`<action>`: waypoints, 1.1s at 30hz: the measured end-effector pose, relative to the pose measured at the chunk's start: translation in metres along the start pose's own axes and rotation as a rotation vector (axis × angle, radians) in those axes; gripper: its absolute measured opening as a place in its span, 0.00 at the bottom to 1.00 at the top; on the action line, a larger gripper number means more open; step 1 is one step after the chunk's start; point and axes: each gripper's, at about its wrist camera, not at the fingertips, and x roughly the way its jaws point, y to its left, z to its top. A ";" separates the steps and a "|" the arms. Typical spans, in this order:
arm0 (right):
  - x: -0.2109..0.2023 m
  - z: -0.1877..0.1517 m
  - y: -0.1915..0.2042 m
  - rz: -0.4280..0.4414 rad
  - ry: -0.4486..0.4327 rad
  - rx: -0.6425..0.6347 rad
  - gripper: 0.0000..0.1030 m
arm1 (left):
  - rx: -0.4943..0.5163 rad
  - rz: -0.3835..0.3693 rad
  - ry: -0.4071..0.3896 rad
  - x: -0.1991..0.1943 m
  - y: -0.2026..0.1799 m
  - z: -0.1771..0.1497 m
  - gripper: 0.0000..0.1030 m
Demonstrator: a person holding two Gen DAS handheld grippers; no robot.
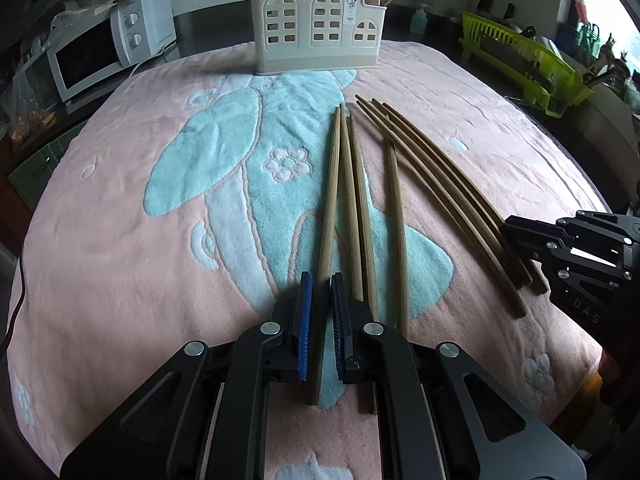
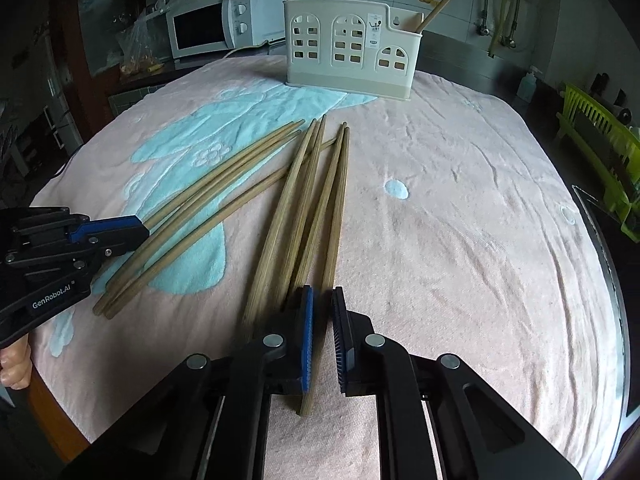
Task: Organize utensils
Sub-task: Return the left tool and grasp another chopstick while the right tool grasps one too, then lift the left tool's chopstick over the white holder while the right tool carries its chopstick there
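Observation:
Several wooden chopsticks lie on a pink and blue towel (image 1: 120,208), in a left group (image 1: 352,200) and a right group (image 1: 440,196). My left gripper (image 1: 320,300) is shut on the leftmost chopstick (image 1: 330,200), low over the towel. My right gripper (image 2: 320,312) is shut on the rightmost chopstick (image 2: 332,232) of the right group; it shows in the left wrist view (image 1: 520,236). The left gripper shows in the right wrist view (image 2: 120,236). A cream utensil holder (image 1: 318,30) stands at the towel's far edge and holds a few sticks (image 2: 444,0).
A white microwave (image 1: 108,52) stands at the back left. A green dish rack (image 1: 524,60) sits at the right. A soap bottle (image 1: 419,20) stands behind the holder. The towel (image 2: 460,220) lies bare to the right of the chopsticks.

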 end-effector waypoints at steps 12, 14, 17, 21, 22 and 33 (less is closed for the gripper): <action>-0.032 0.007 -0.005 -0.003 -0.084 0.002 0.07 | 0.014 -0.017 -0.002 -0.001 -0.003 -0.001 0.06; -0.027 0.007 -0.005 -0.002 -0.073 0.002 0.07 | 0.008 -0.021 0.000 -0.001 -0.003 -0.001 0.06; -0.018 0.004 -0.008 0.014 -0.048 0.018 0.07 | 0.012 -0.021 0.006 -0.001 -0.003 -0.001 0.08; -0.005 -0.001 -0.013 0.032 -0.017 0.046 0.07 | 0.019 -0.018 0.012 -0.001 -0.003 -0.001 0.08; -0.002 -0.002 -0.014 0.040 -0.009 0.054 0.07 | 0.018 -0.018 0.014 0.000 -0.003 0.000 0.08; 0.000 -0.004 -0.016 0.055 -0.020 0.070 0.09 | 0.021 -0.015 0.022 0.000 -0.004 0.000 0.09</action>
